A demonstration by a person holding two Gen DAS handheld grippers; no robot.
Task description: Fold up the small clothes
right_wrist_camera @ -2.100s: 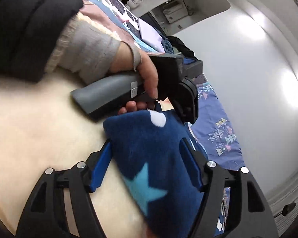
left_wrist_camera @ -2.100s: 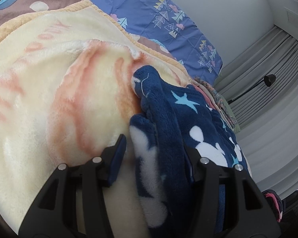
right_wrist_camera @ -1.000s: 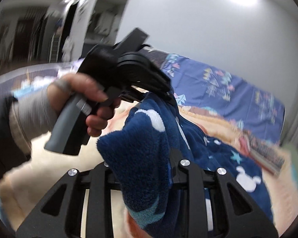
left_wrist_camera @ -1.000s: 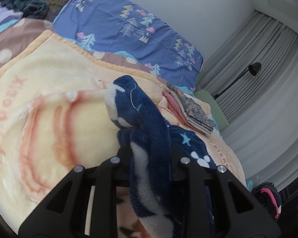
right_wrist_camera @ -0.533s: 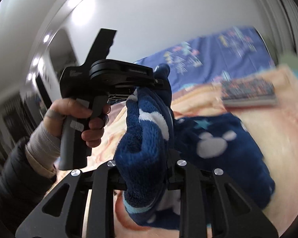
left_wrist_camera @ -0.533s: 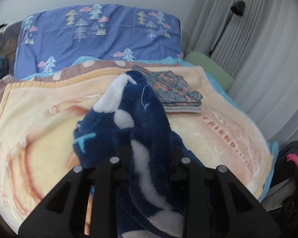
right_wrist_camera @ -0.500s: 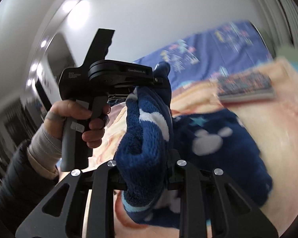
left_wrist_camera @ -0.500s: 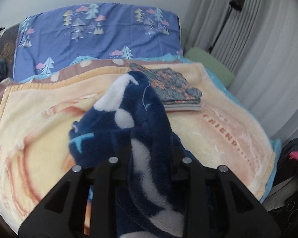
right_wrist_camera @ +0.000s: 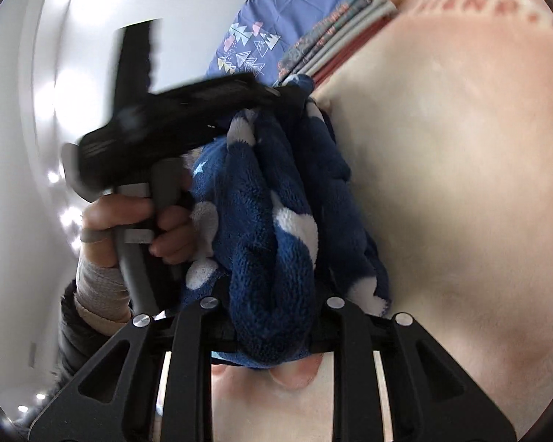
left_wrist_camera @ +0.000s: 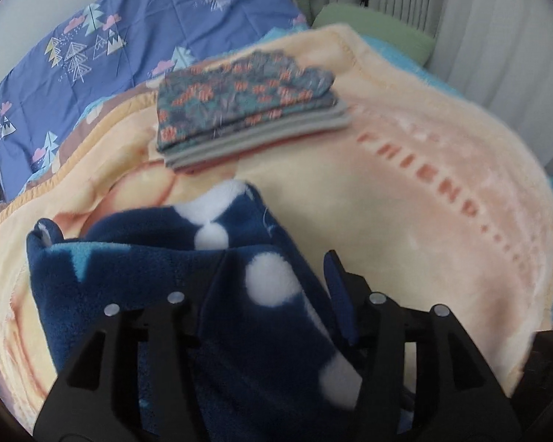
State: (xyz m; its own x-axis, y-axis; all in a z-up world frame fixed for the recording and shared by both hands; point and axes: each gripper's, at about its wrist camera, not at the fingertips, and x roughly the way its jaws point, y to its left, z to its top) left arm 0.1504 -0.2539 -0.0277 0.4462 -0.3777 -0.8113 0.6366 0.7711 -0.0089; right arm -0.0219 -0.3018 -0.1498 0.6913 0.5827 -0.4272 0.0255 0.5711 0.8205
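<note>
A navy fleece garment (left_wrist_camera: 261, 283) with white dots and pale blue stars lies bunched on the cream blanket (left_wrist_camera: 405, 199). My left gripper (left_wrist_camera: 276, 269) is over it with its jaws opening. Its right pad (left_wrist_camera: 337, 287) stands just clear of the cloth, and the left pad is hidden under the fleece. In the right wrist view my right gripper (right_wrist_camera: 272, 294) is shut on a thick fold of the same garment (right_wrist_camera: 261, 228). Just beyond, a person's hand (right_wrist_camera: 136, 221) holds my left gripper (right_wrist_camera: 300, 97), whose tip sits at the garment's far end.
A stack of folded clothes (left_wrist_camera: 247, 110), topped with a floral piece, lies on the blanket just beyond the garment. Behind it is a blue tree-print cover (left_wrist_camera: 136, 37). A green pillow (left_wrist_camera: 379, 33) and grey curtains (left_wrist_camera: 479, 37) stand at the far right.
Both grippers swung the garment toward the folded stack and lowered it onto the blanket. The left jaws, shut on the fleece before, have spread apart. The right wrist has rolled.
</note>
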